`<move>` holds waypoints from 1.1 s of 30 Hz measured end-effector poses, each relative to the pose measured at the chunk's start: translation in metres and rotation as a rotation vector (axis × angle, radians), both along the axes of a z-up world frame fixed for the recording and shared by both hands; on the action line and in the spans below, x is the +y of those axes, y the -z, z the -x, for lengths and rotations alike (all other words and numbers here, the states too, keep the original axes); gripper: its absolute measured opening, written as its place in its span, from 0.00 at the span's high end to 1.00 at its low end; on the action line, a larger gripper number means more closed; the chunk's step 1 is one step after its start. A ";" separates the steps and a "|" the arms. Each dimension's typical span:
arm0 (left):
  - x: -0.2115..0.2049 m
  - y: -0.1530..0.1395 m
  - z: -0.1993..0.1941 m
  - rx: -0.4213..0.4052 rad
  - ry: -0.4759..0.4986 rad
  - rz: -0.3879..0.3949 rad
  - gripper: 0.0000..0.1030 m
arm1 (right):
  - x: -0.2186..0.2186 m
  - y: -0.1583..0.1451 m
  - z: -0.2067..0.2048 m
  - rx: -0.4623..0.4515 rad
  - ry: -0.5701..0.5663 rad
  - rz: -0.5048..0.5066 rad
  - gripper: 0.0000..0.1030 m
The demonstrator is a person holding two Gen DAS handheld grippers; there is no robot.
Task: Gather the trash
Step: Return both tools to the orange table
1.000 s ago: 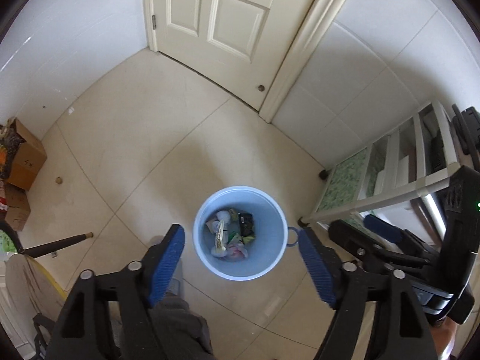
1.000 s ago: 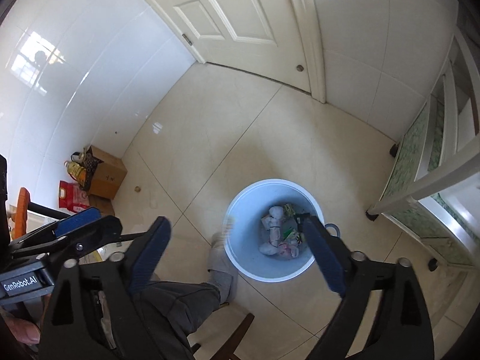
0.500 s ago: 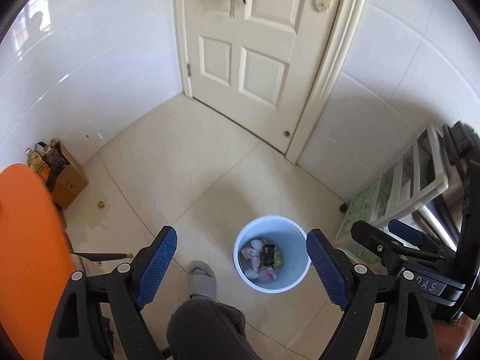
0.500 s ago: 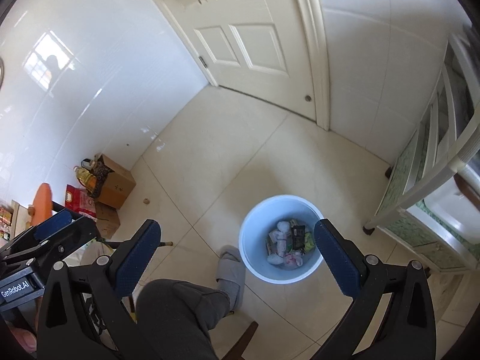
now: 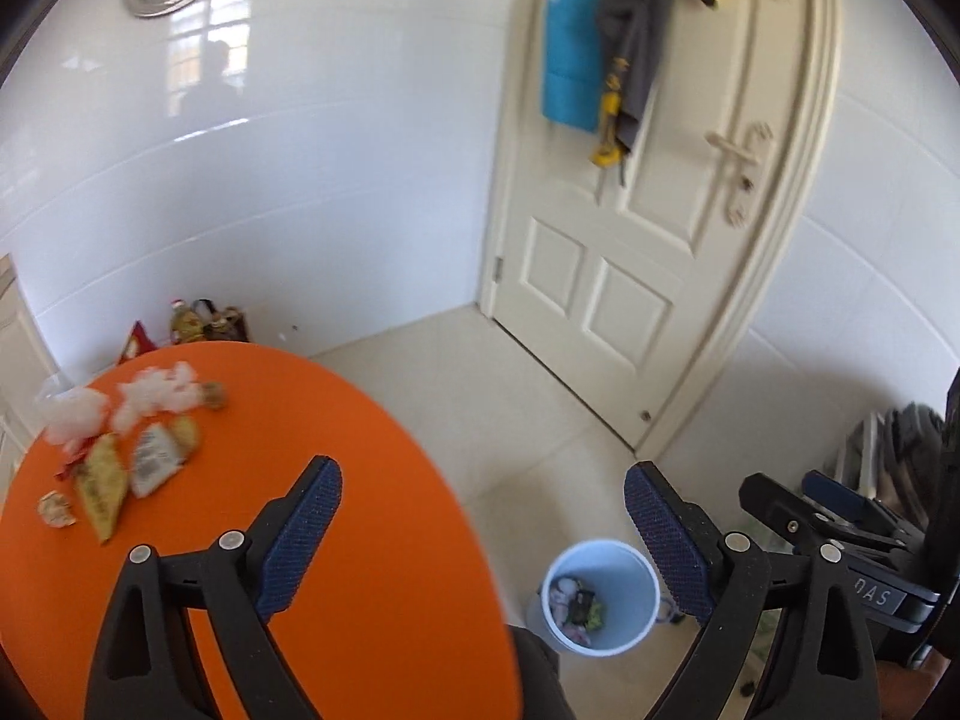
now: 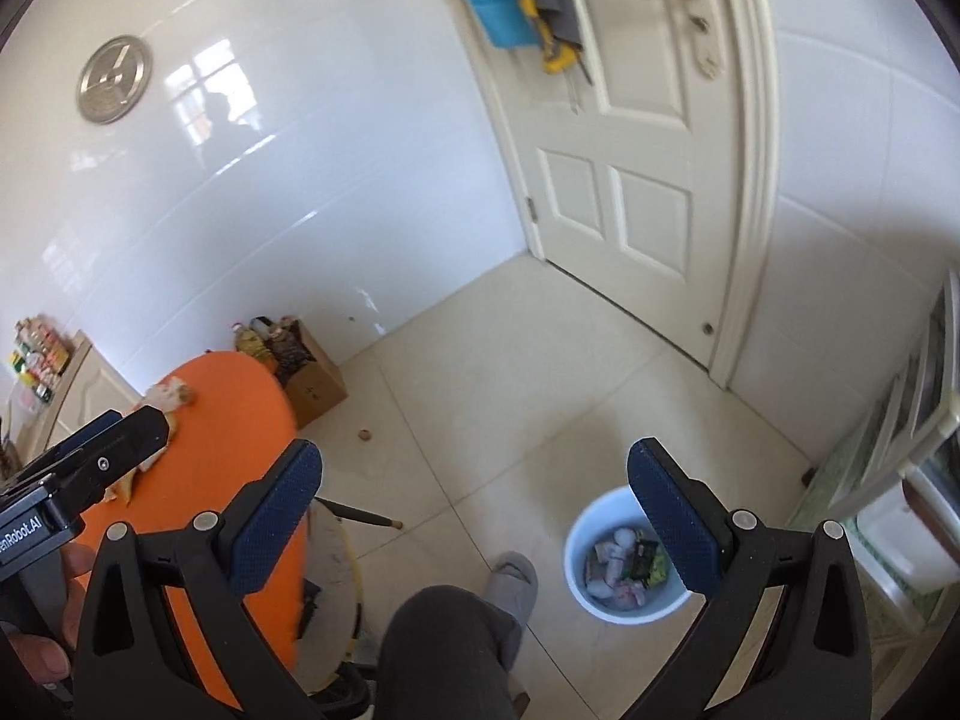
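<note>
Both views have swung up from the floor since a second ago, bringing the round orange table (image 5: 336,516) into sight, so the next pickup is likely there. Its far left carries the remaining trash: white crumpled tissues (image 5: 153,396) and tan snack wrappers (image 5: 129,468). The pale blue plastic bin (image 5: 600,597), part-filled, stands on the floor beside the table. The left gripper (image 5: 483,501) and right gripper (image 6: 474,489) gape wide, empty. Nothing blocks the reach.

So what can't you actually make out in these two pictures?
- Left wrist view: print on the wrappers on the orange table is blurred.
- Right wrist view: the left gripper body covers most of that trash.
- Both views: items in the blue bin are too small to name; a right gripper finger overlaps its rim.
</note>
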State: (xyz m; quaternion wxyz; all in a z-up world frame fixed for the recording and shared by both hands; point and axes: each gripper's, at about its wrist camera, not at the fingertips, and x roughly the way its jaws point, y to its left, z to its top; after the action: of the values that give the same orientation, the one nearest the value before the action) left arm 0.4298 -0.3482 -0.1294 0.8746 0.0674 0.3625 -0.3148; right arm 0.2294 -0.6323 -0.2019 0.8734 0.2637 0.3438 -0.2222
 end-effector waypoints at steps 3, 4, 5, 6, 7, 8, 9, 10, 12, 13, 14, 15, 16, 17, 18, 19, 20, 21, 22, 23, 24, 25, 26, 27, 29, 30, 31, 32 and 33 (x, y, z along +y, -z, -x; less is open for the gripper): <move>0.055 -0.020 0.015 -0.026 -0.061 0.030 0.09 | 0.030 -0.020 -0.020 -0.023 -0.068 0.037 0.00; 0.071 -0.025 0.022 -0.041 -0.082 0.034 0.09 | 0.040 -0.025 -0.027 -0.029 -0.085 0.048 0.00; 0.086 -0.031 0.030 -0.059 -0.102 0.034 0.09 | 0.048 -0.030 -0.033 -0.037 -0.103 0.056 0.00; 0.100 -0.035 0.036 -0.079 -0.124 0.034 0.09 | 0.060 -0.036 -0.041 -0.049 -0.129 0.063 0.00; 0.113 -0.039 0.044 -0.094 -0.148 0.034 0.08 | 0.069 -0.039 -0.046 -0.058 -0.147 0.069 0.00; 0.124 -0.044 0.050 -0.103 -0.169 0.037 0.07 | 0.077 -0.044 -0.051 -0.066 -0.167 0.078 0.00; 0.137 -0.047 0.058 -0.113 -0.190 0.045 0.06 | 0.088 -0.049 -0.056 -0.075 -0.190 0.088 0.00; 0.150 -0.051 0.067 -0.123 -0.215 0.055 0.06 | 0.101 -0.055 -0.063 -0.089 -0.217 0.099 0.00; 0.172 -0.056 0.084 -0.139 -0.256 0.069 0.04 | 0.120 -0.064 -0.071 -0.108 -0.259 0.110 0.00; 0.185 -0.058 0.094 -0.146 -0.277 0.075 0.03 | 0.132 -0.069 -0.076 -0.118 -0.285 0.118 0.00; 0.195 -0.059 0.103 -0.153 -0.297 0.079 0.03 | 0.141 -0.073 -0.080 -0.125 -0.305 0.126 0.00; 0.206 -0.061 0.113 -0.161 -0.317 0.080 0.02 | 0.151 -0.077 -0.084 -0.132 -0.326 0.132 0.00; 0.216 -0.062 0.123 -0.168 -0.338 0.080 0.02 | 0.163 -0.081 -0.088 -0.142 -0.350 0.135 0.00; 0.227 -0.062 0.132 -0.174 -0.362 0.078 0.02 | 0.172 -0.085 -0.092 -0.153 -0.370 0.141 0.00; 0.237 -0.063 0.141 -0.176 -0.384 0.077 0.02 | 0.182 -0.088 -0.095 -0.163 -0.391 0.148 0.00; 0.240 -0.063 0.147 -0.176 -0.405 0.079 0.01 | 0.190 -0.090 -0.097 -0.168 -0.409 0.152 0.00; 0.249 -0.064 0.155 -0.175 -0.427 0.081 0.01 | 0.200 -0.092 -0.101 -0.171 -0.430 0.156 0.00; 0.256 -0.065 0.162 -0.176 -0.446 0.080 0.01 | 0.207 -0.093 -0.103 -0.177 -0.448 0.158 0.00; 0.267 -0.065 0.171 -0.178 -0.469 0.079 0.01 | 0.214 -0.095 -0.106 -0.181 -0.463 0.160 0.00; 0.269 -0.067 0.173 -0.179 -0.487 0.075 0.01 | 0.221 -0.096 -0.108 -0.184 -0.478 0.162 0.00; 0.275 -0.069 0.179 -0.180 -0.507 0.073 0.01 | 0.228 -0.097 -0.111 -0.187 -0.494 0.164 0.00; 0.280 -0.070 0.183 -0.176 -0.526 0.072 0.01 | 0.237 -0.099 -0.114 -0.191 -0.511 0.167 0.00; 0.284 -0.071 0.186 -0.170 -0.539 0.072 0.01 | 0.243 -0.100 -0.117 -0.195 -0.525 0.168 0.00; 0.289 -0.072 0.190 -0.167 -0.552 0.073 0.01 | 0.247 -0.100 -0.120 -0.197 -0.538 0.168 0.00; 0.298 -0.076 0.193 -0.167 -0.577 0.069 0.01 | 0.260 -0.101 -0.126 -0.198 -0.568 0.175 0.00; 0.301 -0.077 0.196 -0.166 -0.588 0.067 0.01 | 0.265 -0.101 -0.128 -0.198 -0.579 0.179 0.00; 0.301 -0.078 0.197 -0.164 -0.599 0.067 0.01 | 0.269 -0.101 -0.131 -0.199 -0.593 0.180 0.00; 0.305 -0.077 0.201 -0.162 -0.608 0.069 0.01 | 0.274 -0.101 -0.133 -0.199 -0.607 0.180 0.00; 0.304 -0.079 0.197 -0.158 -0.616 0.069 0.01 | 0.277 -0.100 -0.136 -0.197 -0.616 0.183 0.00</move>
State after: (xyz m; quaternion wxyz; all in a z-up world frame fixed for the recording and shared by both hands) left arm 0.2328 -0.0443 -0.0506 0.9561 -0.0509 0.2858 -0.0411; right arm 0.3653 -0.3552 -0.1019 0.9487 0.0882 0.2998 0.0487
